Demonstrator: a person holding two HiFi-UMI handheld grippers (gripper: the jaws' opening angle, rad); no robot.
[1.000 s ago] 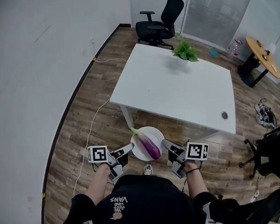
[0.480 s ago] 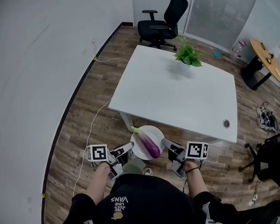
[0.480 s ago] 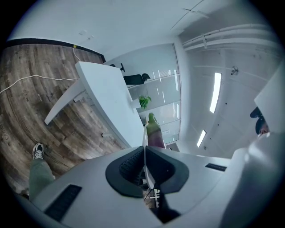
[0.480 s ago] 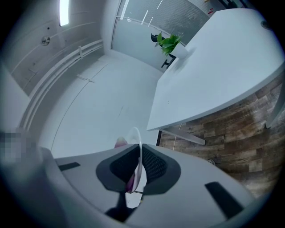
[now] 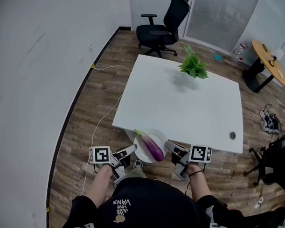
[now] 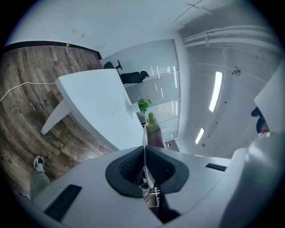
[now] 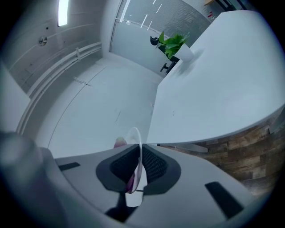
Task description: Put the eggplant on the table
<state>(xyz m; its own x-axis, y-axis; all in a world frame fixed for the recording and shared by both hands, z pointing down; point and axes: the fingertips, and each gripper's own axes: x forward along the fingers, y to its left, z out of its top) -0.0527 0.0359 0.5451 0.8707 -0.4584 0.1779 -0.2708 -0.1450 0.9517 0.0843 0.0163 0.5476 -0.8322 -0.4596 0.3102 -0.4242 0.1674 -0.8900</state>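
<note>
A purple eggplant (image 5: 151,147) with a green stem lies on a white plate (image 5: 140,155), carried in the air at the near edge of the white table (image 5: 179,105). My left gripper (image 5: 133,150) is shut on the plate's left rim and my right gripper (image 5: 168,145) on its right rim. In the left gripper view the plate (image 6: 144,142) runs edge-on between the shut pads, with the eggplant (image 6: 153,131) beyond it. The right gripper view shows the rim (image 7: 138,142) pinched the same way, the table (image 7: 222,89) ahead.
A potted green plant (image 5: 193,66) stands at the table's far side. A black office chair (image 5: 163,28) is behind the table, a round wooden table (image 5: 269,60) at far right. A white cable (image 5: 103,122) trails over the wood floor on the left.
The person has walked forward with the plate. The white table has come closer, and the plate has gone from short of the table to its near edge. Both grips are unchanged.
</note>
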